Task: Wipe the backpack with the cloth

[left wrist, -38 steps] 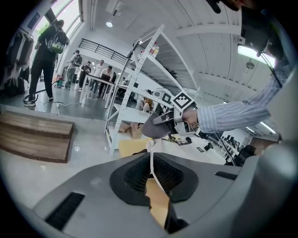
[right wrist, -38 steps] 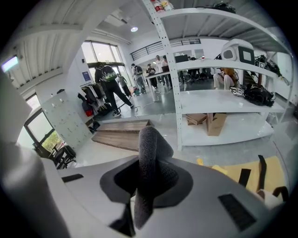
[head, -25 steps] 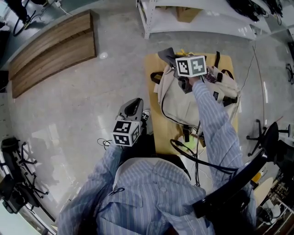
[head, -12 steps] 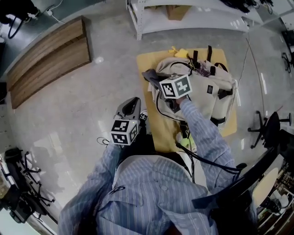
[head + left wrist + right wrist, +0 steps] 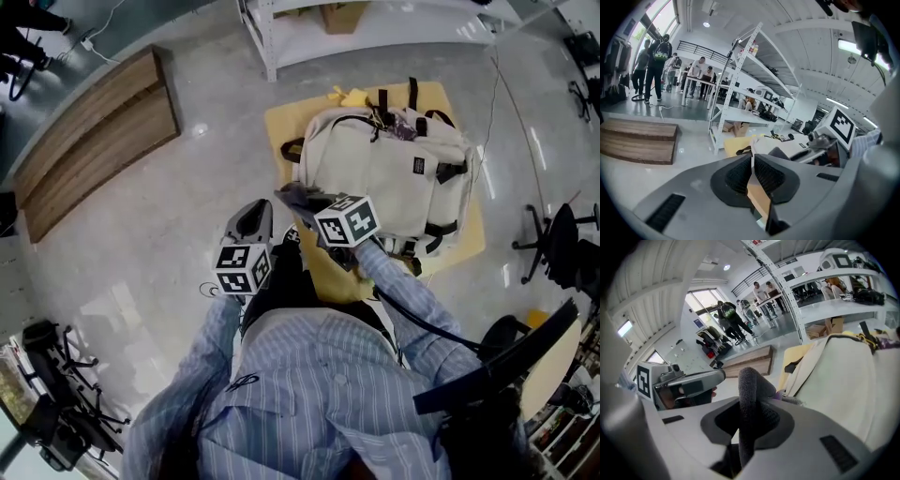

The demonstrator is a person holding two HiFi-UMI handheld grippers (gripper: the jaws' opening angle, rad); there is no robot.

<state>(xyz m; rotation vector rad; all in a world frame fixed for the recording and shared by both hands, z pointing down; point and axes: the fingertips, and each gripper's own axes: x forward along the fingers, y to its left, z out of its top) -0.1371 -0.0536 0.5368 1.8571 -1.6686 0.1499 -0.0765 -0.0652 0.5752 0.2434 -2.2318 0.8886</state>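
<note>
A cream backpack [image 5: 394, 173] lies flat on a low yellow table [image 5: 281, 127] in the head view. My right gripper [image 5: 314, 208] is off the pack's near-left edge, shut on a grey cloth [image 5: 292, 195] that sticks out past its tips. The right gripper view shows the cloth [image 5: 750, 380] pinched upright between the jaws, with the backpack [image 5: 848, 380] to the right of it. My left gripper [image 5: 251, 216] hangs over the floor left of the table, apart from the pack. Its jaws [image 5: 752, 171] are shut together with nothing between them.
A white shelving rack [image 5: 375, 28] stands beyond the table. A wooden bench [image 5: 94, 131] lies at far left. Office chairs [image 5: 562, 253] are at the right, black cables [image 5: 412, 319] trail by my right arm, and tripod gear [image 5: 47, 412] stands at lower left. People stand far off [image 5: 656, 61].
My right gripper has drawn the cloth back across the backpack, from its far top end to its near-left edge. The left gripper has hardly moved.
</note>
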